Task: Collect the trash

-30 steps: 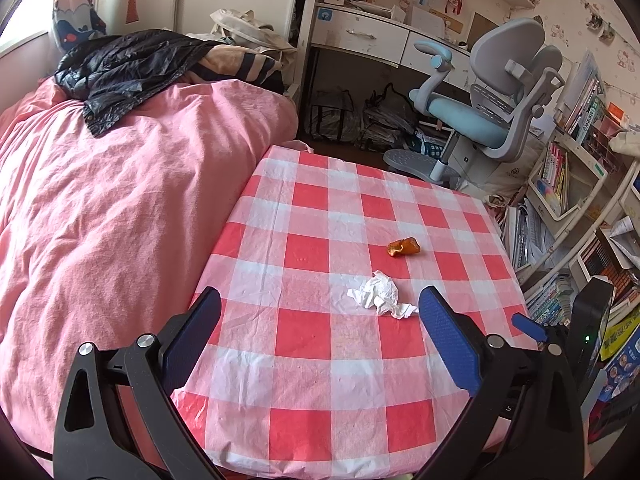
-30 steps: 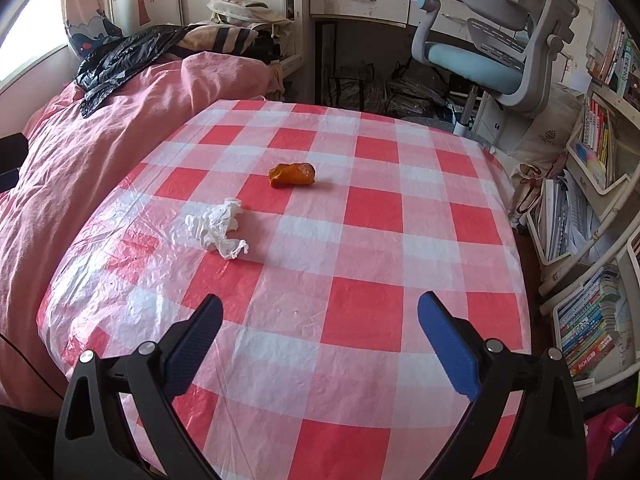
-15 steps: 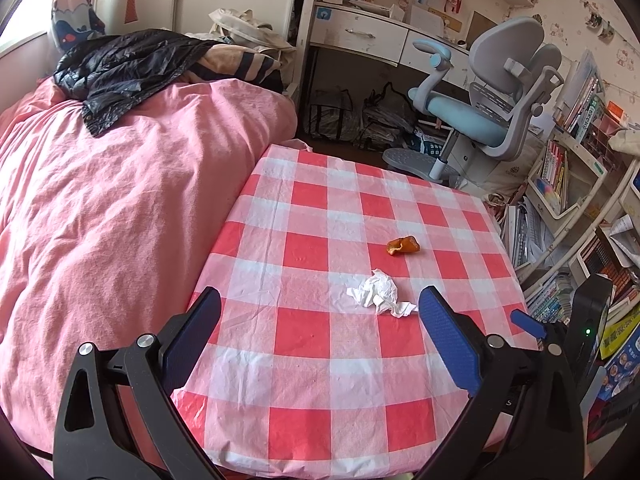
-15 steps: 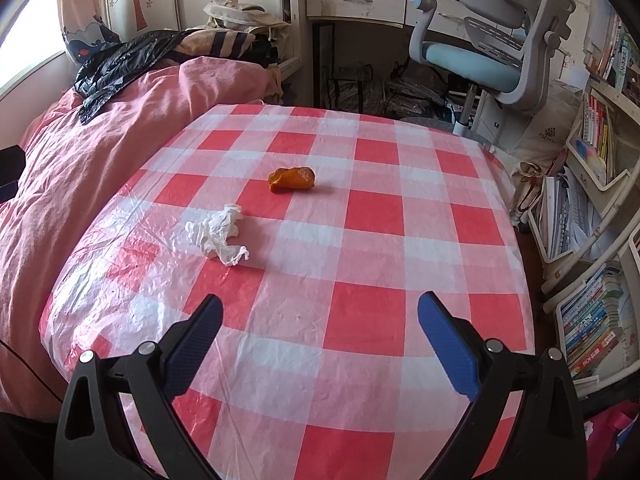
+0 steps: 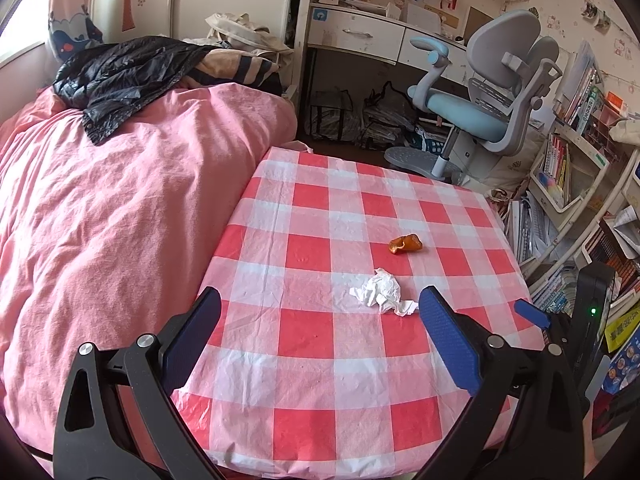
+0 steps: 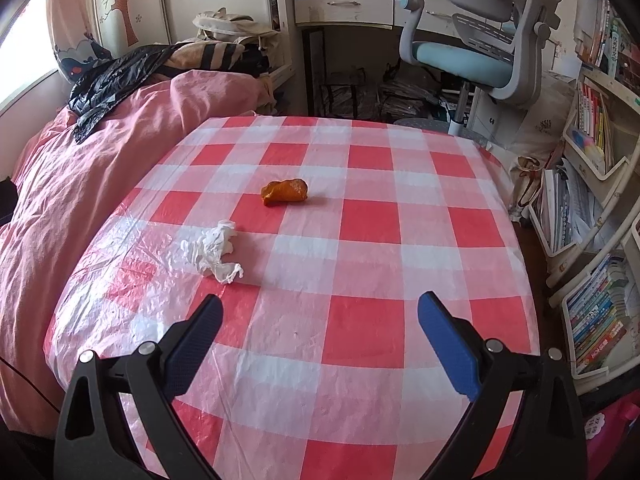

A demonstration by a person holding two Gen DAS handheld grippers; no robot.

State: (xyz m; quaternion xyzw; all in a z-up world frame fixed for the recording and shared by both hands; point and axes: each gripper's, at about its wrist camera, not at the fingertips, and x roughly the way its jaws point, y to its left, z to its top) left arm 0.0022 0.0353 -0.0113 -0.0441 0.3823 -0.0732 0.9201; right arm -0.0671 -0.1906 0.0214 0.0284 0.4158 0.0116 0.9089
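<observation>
Between the earlier frames and now, the right tool (image 6: 318,310) has advanced toward the trash, which sits lower and larger in its view; the left tool (image 5: 320,308) has held position. Landmark for all positions: the crumpled tissue (image 5: 380,291) on the checked worktop (image 5: 312,216).

Left of the tissue lies the pink bed (image 5: 112,208), abutting the worktop edge. The left tool hangs above the near worktop edge, released, jaws spread wide, nothing between them. The tissue lies ahead of it and toward its right finger, close by.

Beyond the tissue, slightly right, lies the orange scrap (image 5: 405,244), apart from it, long axis roughly crosswise to both views.

The right tool is likewise released and empty. From it, the tissue (image 6: 212,250) lies ahead-left, the scrap (image 6: 285,192) ahead, near centre. Judgement: the left tool is nearer the tissue; the right suits the scrap.
</observation>
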